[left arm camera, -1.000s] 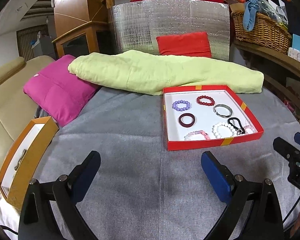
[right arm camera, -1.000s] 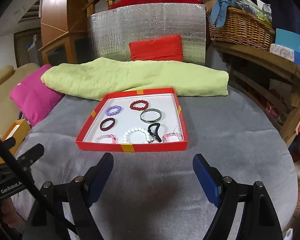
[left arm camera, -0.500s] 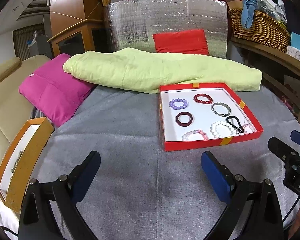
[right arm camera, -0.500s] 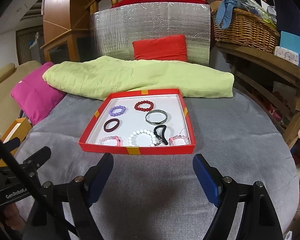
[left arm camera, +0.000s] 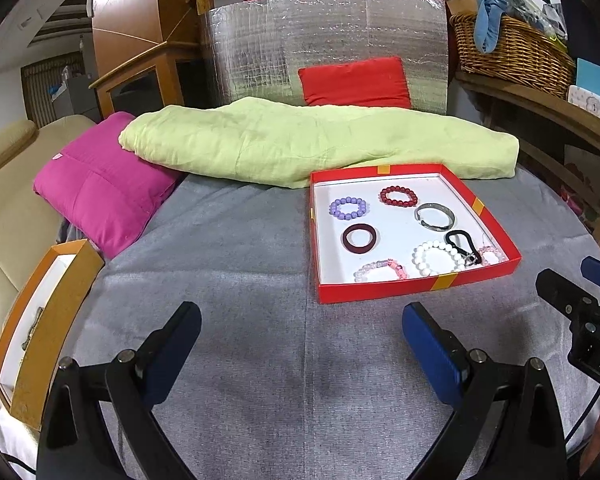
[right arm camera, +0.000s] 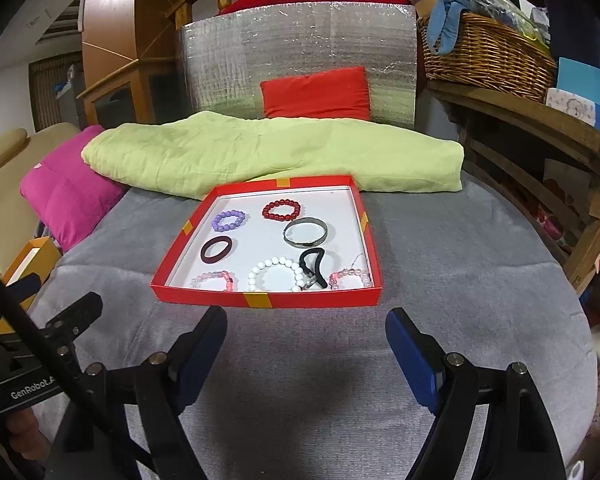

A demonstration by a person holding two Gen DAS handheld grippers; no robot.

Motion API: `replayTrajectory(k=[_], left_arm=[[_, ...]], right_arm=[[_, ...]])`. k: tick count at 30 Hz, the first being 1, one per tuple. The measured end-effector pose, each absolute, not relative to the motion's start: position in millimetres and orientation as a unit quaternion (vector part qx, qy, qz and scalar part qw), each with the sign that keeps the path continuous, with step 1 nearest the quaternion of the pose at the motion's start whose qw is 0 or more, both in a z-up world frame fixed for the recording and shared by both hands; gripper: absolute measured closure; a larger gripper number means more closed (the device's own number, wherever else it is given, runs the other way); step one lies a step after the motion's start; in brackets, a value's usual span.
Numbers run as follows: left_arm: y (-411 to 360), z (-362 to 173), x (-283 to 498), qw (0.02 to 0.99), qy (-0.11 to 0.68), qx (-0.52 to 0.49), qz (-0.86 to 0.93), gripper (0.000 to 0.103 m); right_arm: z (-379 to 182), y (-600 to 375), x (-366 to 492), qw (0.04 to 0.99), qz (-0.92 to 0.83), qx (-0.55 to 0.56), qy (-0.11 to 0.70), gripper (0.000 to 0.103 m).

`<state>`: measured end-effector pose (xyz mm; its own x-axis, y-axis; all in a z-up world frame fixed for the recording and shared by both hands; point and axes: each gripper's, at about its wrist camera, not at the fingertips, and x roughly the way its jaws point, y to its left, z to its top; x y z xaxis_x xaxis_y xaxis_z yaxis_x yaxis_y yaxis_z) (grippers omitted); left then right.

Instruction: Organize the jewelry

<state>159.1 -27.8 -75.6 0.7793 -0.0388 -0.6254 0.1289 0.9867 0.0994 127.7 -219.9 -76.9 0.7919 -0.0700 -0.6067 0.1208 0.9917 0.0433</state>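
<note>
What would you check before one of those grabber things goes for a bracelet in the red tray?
1. Right gripper open and empty: ok, jaws spread wide, nothing between them.
2. Left gripper open and empty: ok.
3. Red tray within the right gripper's line: ok, it sits just ahead of the fingertips.
4. Bracelets lying apart: not ok for all. The white bead bracelet touches the black loop; the purple bead bracelet and red bead bracelet lie clear.
5. Destination ready: cannot tell. The orange box at the left edge is open, its contents unclear.
6. Grippers clear of each other: ok, they hover side by side, apart.
</note>
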Motion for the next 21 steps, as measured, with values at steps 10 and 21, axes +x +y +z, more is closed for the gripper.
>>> replayTrajectory(k=[10,21], left_arm=[[-28.7,-74.8,159.1,0.941,0.328,0.071,-0.048,0.003],[-28.6,-73.2,159.0,0.941,0.327,0.071,-0.051,0.003]], right_arm=[[-78.8,-221.6,131.1,0.944,-0.051,0.042,0.324,0.019],[-81.5,-220.3,134.0,0.942,-0.053,0.039,0.329,0.019]])
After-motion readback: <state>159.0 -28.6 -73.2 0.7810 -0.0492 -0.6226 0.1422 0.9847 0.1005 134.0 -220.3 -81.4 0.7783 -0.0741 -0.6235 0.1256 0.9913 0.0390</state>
